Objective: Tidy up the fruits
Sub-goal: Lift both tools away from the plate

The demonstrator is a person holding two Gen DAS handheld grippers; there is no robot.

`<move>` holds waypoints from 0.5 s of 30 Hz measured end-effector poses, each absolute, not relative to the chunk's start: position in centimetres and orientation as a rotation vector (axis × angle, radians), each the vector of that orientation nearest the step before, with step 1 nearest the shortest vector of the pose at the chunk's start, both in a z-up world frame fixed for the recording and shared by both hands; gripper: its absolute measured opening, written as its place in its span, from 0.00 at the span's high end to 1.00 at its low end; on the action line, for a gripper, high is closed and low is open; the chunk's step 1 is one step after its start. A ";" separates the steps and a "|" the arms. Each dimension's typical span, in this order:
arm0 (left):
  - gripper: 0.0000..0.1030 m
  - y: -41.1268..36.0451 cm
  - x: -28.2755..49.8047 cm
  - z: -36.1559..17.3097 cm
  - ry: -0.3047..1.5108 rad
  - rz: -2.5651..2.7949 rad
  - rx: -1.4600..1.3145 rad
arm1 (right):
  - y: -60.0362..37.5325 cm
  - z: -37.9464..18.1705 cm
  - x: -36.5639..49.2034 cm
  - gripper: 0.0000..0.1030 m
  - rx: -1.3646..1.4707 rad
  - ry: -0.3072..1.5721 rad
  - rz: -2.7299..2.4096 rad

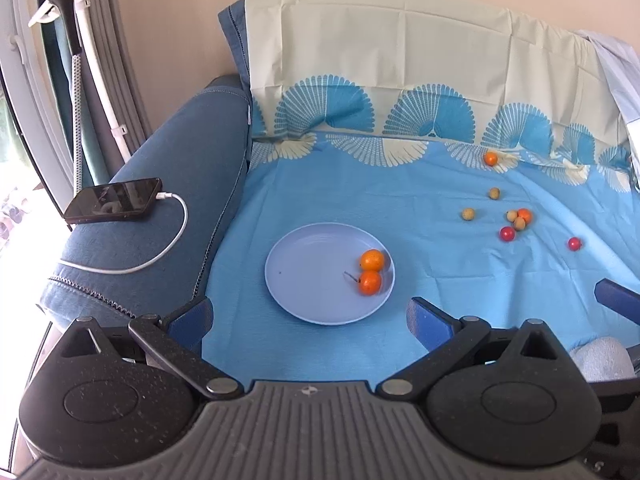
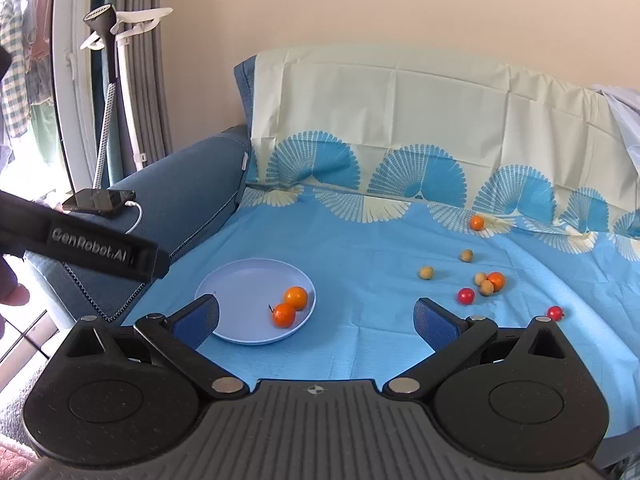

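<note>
A blue patterned sheet point(image 2: 360, 248) covers the sofa seat. A pale blue round plate point(image 2: 240, 296) holds two oranges. Loose small fruits point(image 2: 486, 282) lie ahead-right of the right hand-held gripper point(image 2: 316, 316), nearer than the left hand-held gripper point(image 1: 310, 316); both are spread, empty.

A plate point(image 1: 304, 304) lies on the sheet point(image 1: 420, 208) at near left, with two fruits point(image 1: 372, 260) touching in its right part. Seven fruits point(image 1: 516, 220) lie scattered to the far right. A phone point(image 1: 114, 200) rests on the sofa arm point(image 1: 168, 184), left of the plate.
</note>
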State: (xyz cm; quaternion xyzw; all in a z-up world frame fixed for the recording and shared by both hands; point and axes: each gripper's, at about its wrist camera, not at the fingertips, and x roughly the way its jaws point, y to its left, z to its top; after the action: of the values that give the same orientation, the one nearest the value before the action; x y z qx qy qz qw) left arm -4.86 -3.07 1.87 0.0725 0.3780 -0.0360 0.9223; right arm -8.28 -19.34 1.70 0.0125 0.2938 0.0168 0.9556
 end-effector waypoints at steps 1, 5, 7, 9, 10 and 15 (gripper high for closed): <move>0.00 -3.1 -4.9 1.8 0.782 -0.075 0.150 | -19.4 1.7 -8.3 0.01 0.030 0.597 0.031; 0.00 -3.2 -4.8 1.5 0.794 -0.056 0.165 | -19.6 1.7 -8.4 0.01 0.033 0.600 0.027; 0.00 -3.3 -4.8 1.4 0.795 -0.052 0.166 | -19.5 1.6 -8.6 0.01 0.030 0.602 0.032; 0.00 -3.4 -4.7 1.2 0.797 -0.049 0.169 | -19.5 1.5 -8.8 0.01 0.022 0.605 0.038; 0.00 -3.5 -4.7 1.2 0.798 -0.048 0.171 | -19.4 1.4 -8.8 0.01 0.018 0.606 0.041; 0.00 -4.0 -4.3 0.7 0.812 -0.048 0.181 | -19.1 1.1 -8.6 0.01 -0.003 0.613 0.055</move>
State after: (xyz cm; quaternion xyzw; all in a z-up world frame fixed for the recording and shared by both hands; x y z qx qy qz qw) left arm -4.33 -3.95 0.68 0.0878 0.3944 -0.0234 0.9144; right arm -8.62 -19.15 1.12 -0.0017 0.3015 0.0271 0.9531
